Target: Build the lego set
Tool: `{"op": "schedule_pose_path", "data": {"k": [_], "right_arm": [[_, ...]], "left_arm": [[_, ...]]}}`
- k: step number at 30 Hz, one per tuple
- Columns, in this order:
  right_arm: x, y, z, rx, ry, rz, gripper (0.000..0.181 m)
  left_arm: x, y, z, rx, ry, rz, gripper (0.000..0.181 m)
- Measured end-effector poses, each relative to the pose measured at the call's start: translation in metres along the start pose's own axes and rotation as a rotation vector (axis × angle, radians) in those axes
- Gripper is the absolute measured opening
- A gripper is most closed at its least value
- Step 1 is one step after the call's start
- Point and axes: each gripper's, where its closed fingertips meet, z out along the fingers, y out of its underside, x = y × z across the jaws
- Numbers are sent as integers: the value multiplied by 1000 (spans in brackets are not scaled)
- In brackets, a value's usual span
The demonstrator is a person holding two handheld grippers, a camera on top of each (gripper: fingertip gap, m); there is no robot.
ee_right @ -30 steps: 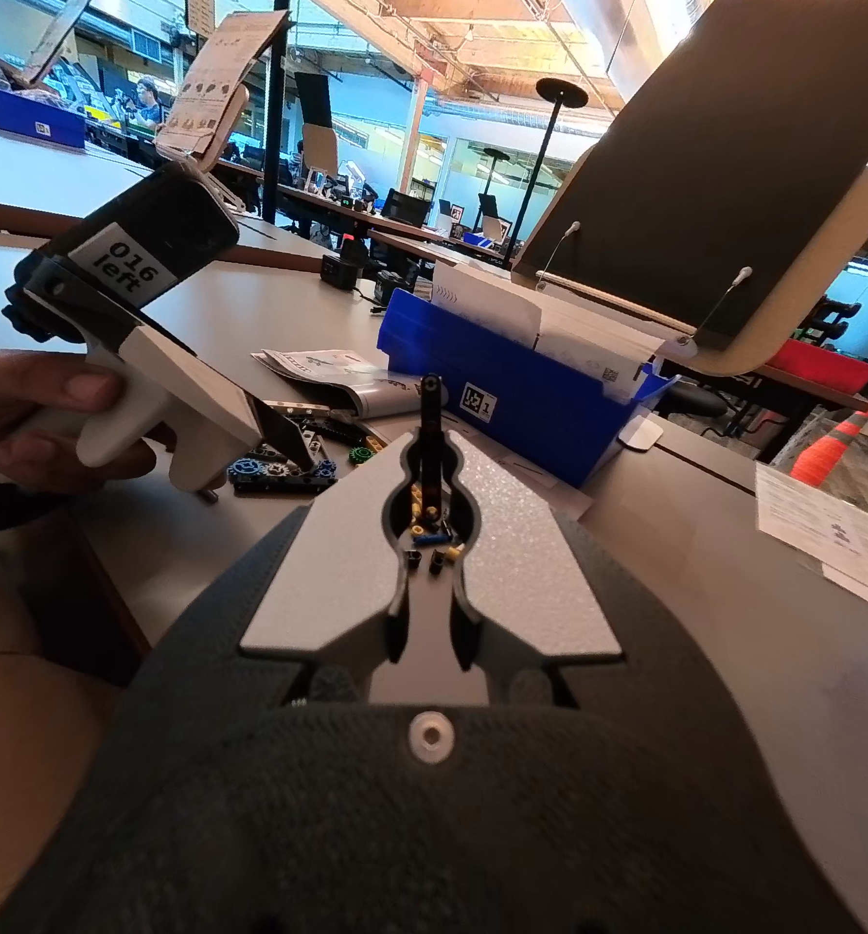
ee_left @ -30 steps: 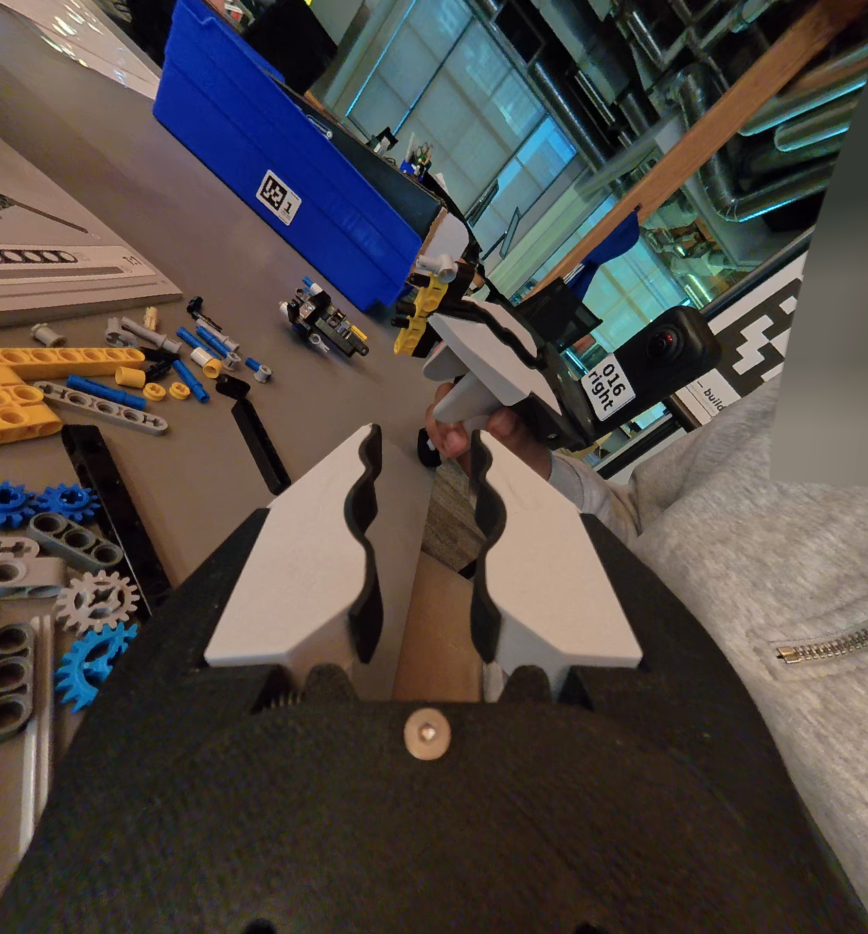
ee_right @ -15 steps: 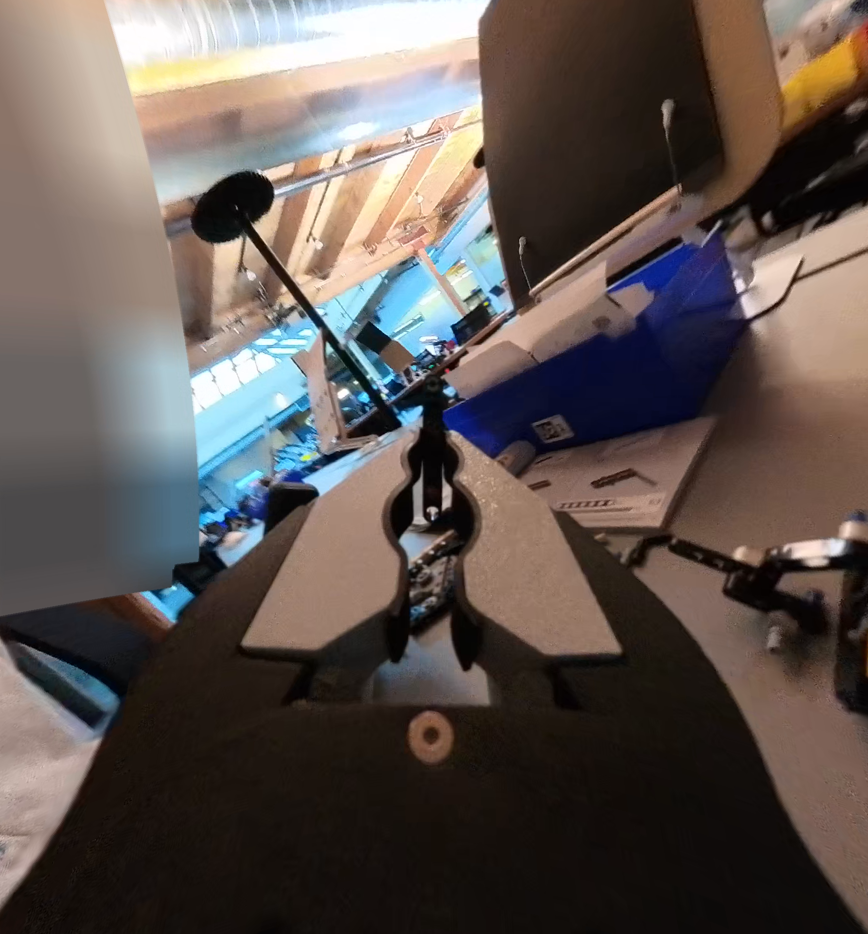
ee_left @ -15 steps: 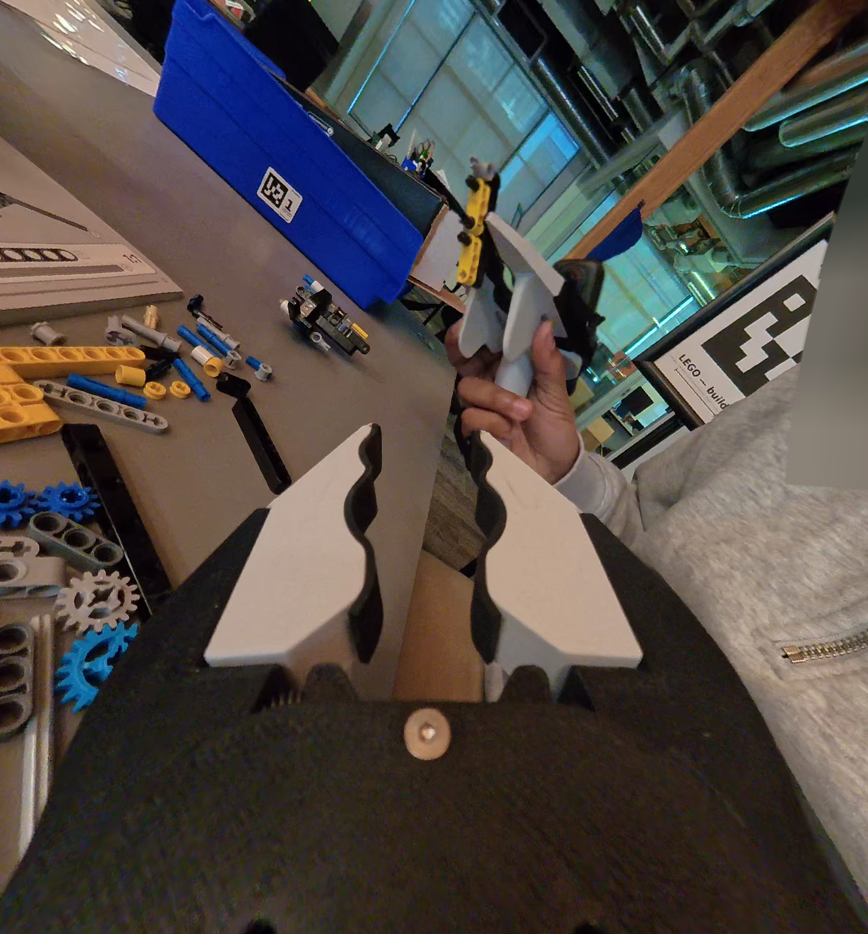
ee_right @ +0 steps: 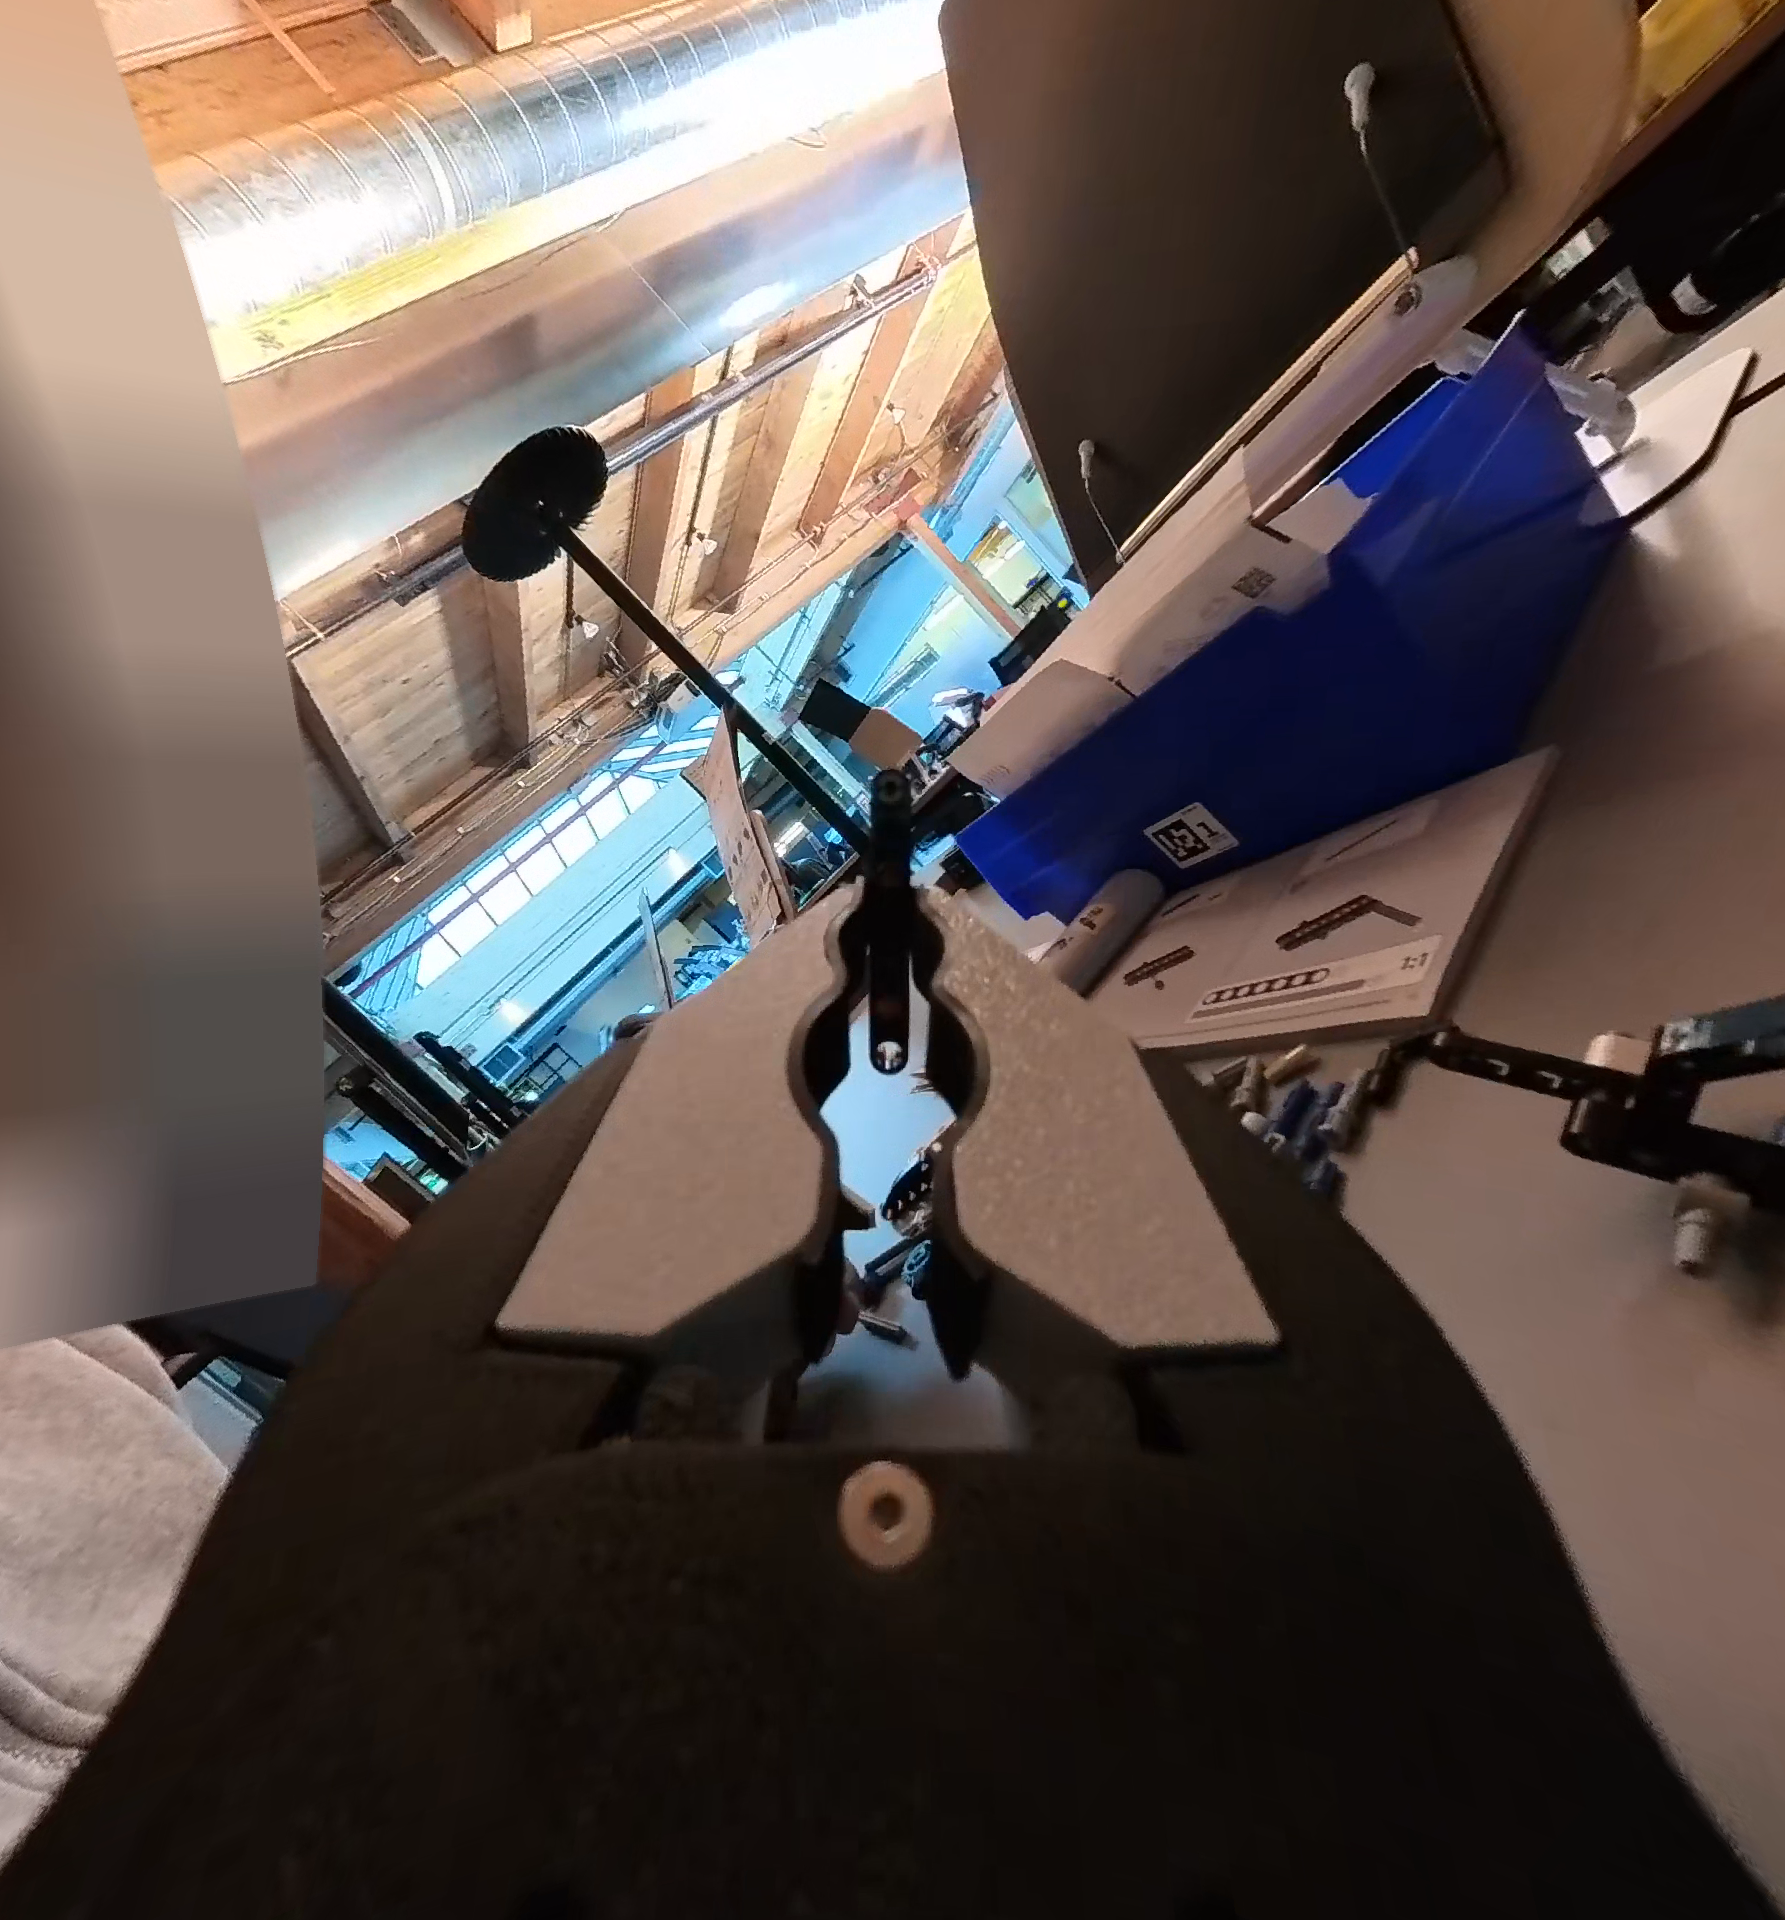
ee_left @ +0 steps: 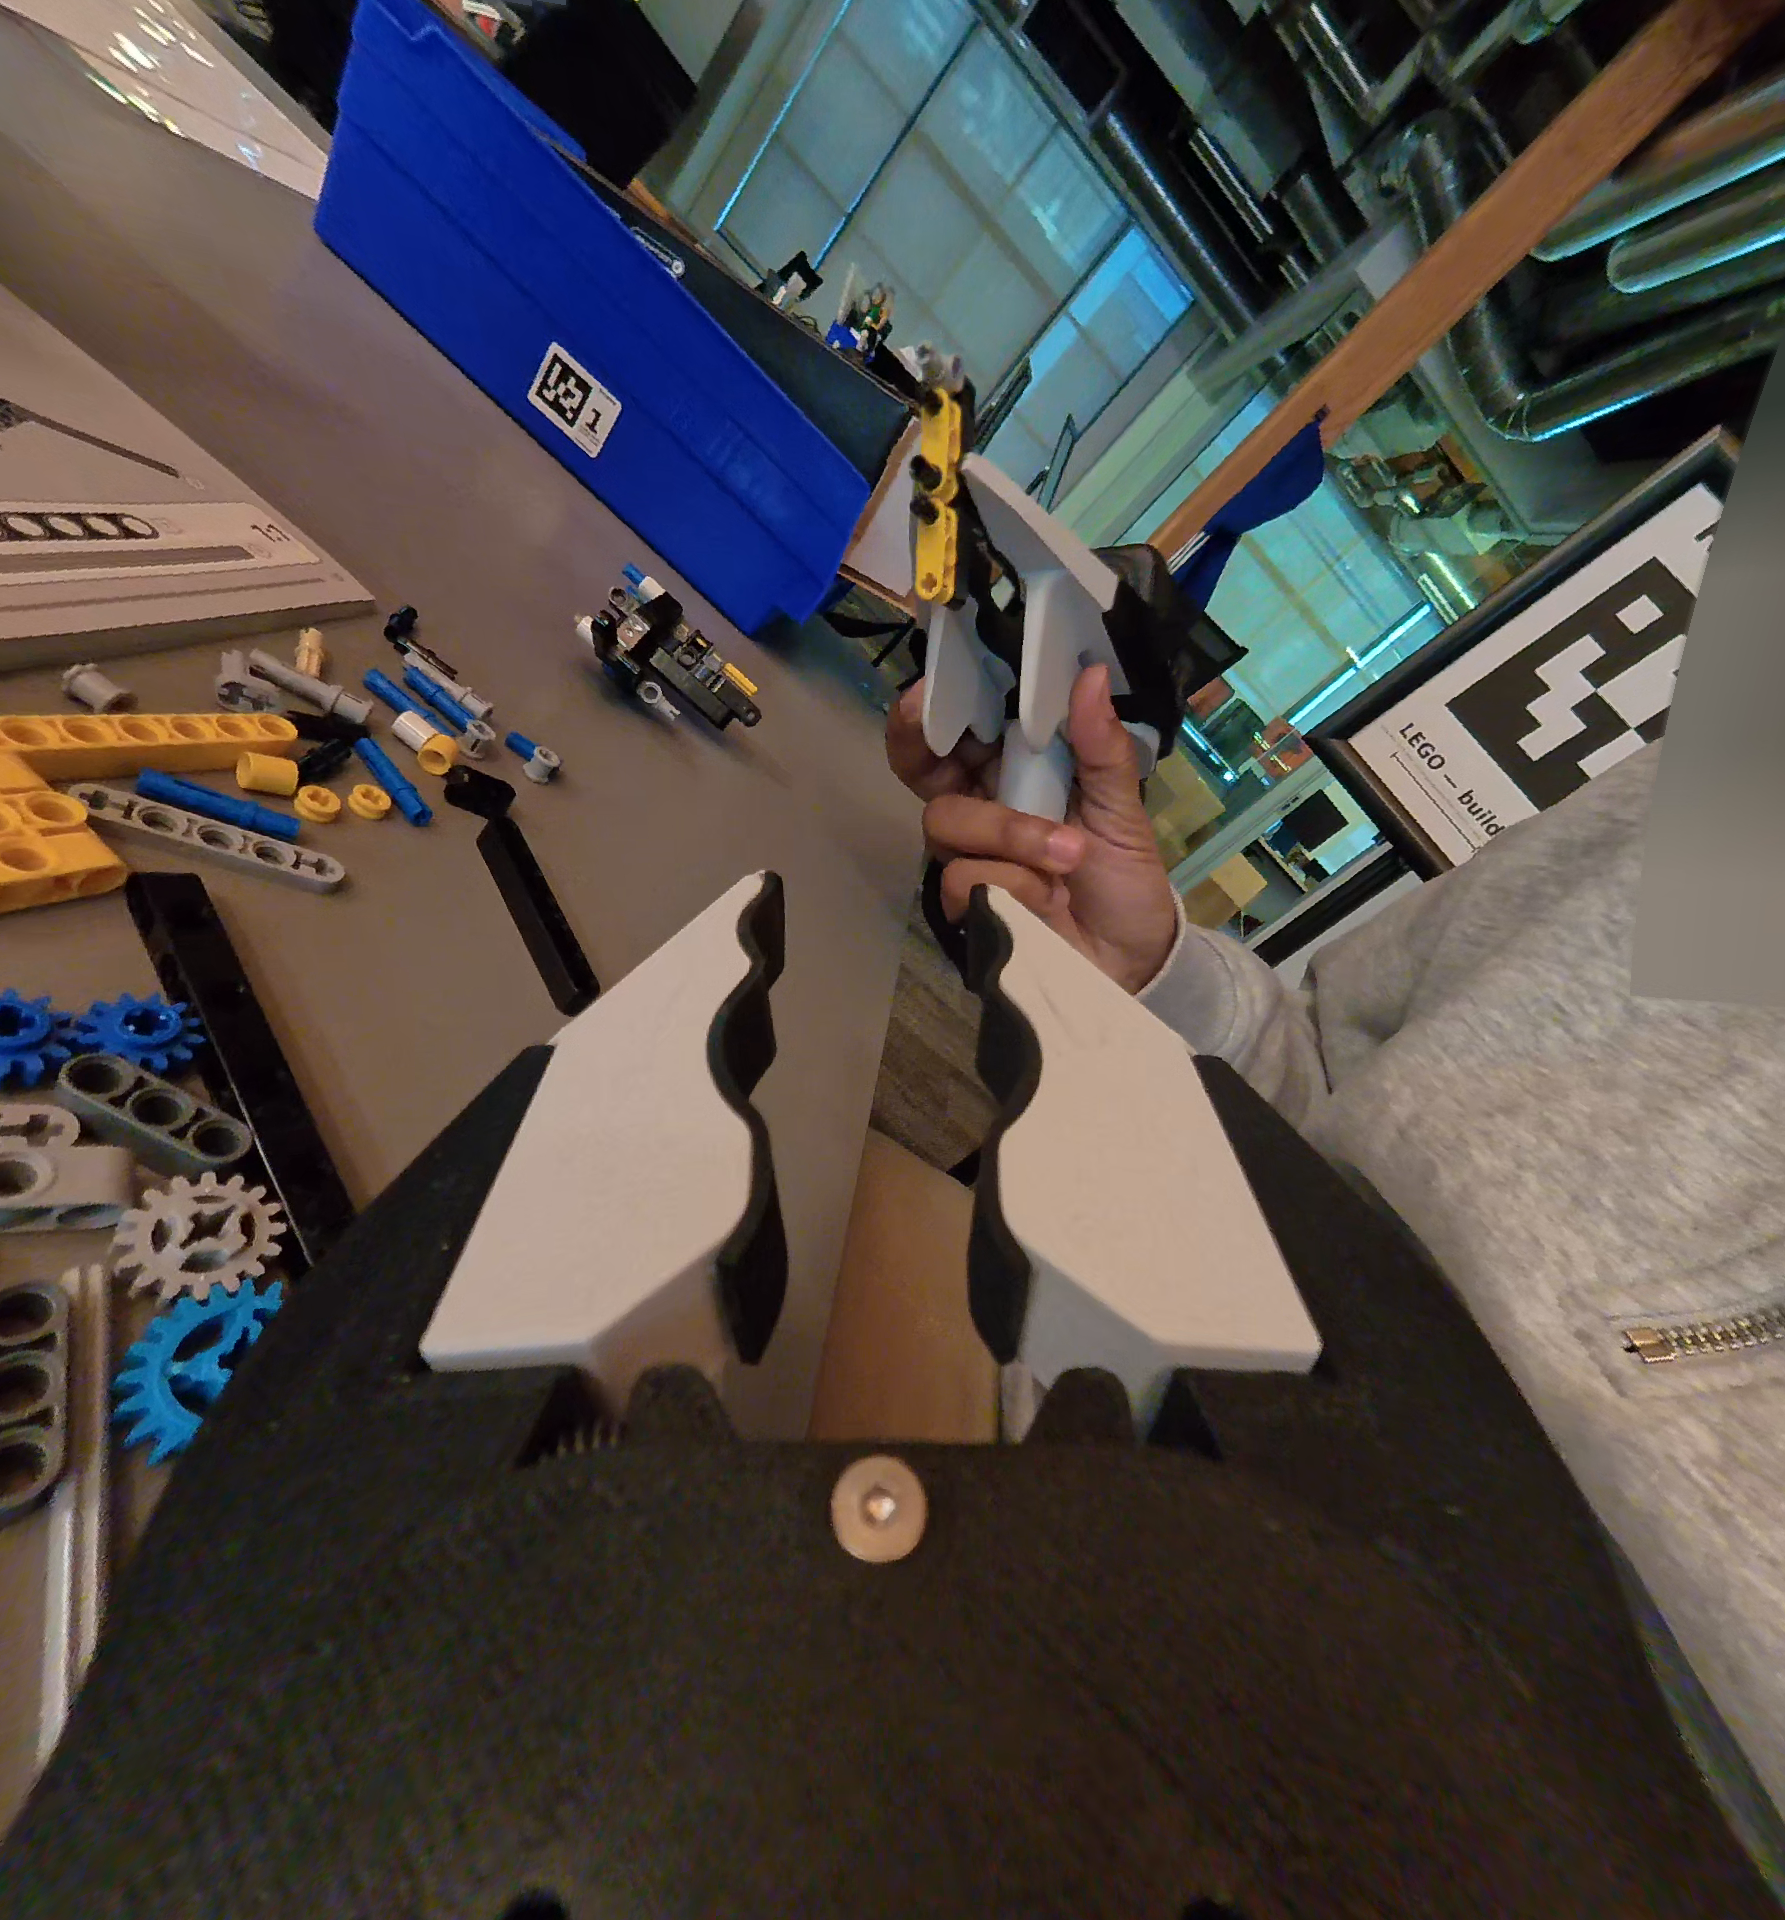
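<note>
The yellow piece point(ee_left: 938, 509) I'm working with is pinched in my right tool point(ee_left: 955, 520), raised off the counter point(ee_left: 400, 395) and pointing up. In the right wrist view it reads as a thin dark beam point(ee_right: 888, 935) edge-on, sticking out past the tips, and my right tool point(ee_right: 886, 914) is clamped tight on it. Little bits hang off it but I can't make out what they are.

Biggest worry: it's only held by a narrow edge near the tips, so a twist or a bump could swing it or pop it out, and it'd drop off the counter edge.

My left tool point(ee_left: 872, 914) has its jaws apart, holding nothing, hanging over the near counter edge just below my right hand point(ee_left: 1054, 831). If I bring it in crooked I'd knock the piece loose.

The small black sub-build point(ee_left: 670, 655) sits by the blue bin point(ee_left: 597, 312), well apart from both tools. Loose pins point(ee_left: 400, 717), yellow beams point(ee_left: 26, 790) and blue gears point(ee_left: 57, 1034) are spread left, next to the manual point(ee_left: 88, 540).
</note>
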Motion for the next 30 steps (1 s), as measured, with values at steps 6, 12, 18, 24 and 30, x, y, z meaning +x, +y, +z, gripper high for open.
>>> {"op": "schedule_pose_path", "data": {"k": [6,12,18,24,30], "right_arm": [[4,4,2,-17,2,-4,5],[5,7,3,-28,2,-14,5],[5,10,4,-41,1,-29,5],[6,14,6,-62,7,-67,4],[6,17,8,-78,7,-83,5]], "left_arm": [[0,0,0,-1,0,1,33],[0,0,0,-2,-1,1,33],[0,0,0,-2,-1,1,33],[0,0,0,-2,-2,-1,33],[-1,0,0,-2,-1,-4,33]]}}
